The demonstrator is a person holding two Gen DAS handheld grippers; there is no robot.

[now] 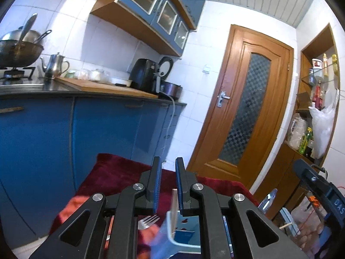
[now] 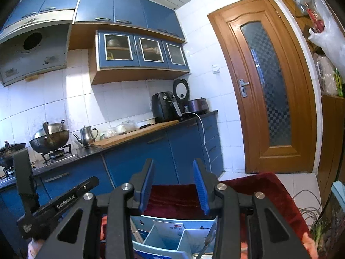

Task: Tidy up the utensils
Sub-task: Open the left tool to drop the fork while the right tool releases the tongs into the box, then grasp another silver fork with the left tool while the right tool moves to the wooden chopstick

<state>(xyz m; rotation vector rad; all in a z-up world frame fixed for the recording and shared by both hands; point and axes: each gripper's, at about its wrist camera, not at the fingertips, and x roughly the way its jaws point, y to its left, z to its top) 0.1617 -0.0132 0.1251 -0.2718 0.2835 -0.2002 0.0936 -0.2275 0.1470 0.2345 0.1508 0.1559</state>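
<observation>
Above the pale-blue divided plastic organizer box (image 2: pixel 163 235) on the dark-red cloth (image 2: pixel 269 185), both tongs, left (image 1: pixel 168 185) and right (image 2: pixel 174 187), stand spread and empty, presumably clear of the compartments between placements.

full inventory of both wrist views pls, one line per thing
organizer box: one, pale blue, divided, on the red cloth below the jaws
fork: one, silver, left of the box
chopstick: one, pale wood, standing in the box
red cloth: one, dark red, under the box
wok: one, dark metal, on the stove
teapot: one, steel, on the counter
air fryer: one, black, counter end
door: one, brown wood, shut
left gripper: black with blue pads, jaws apart, empty
right gripper: same, jaws wider, empty
</observation>
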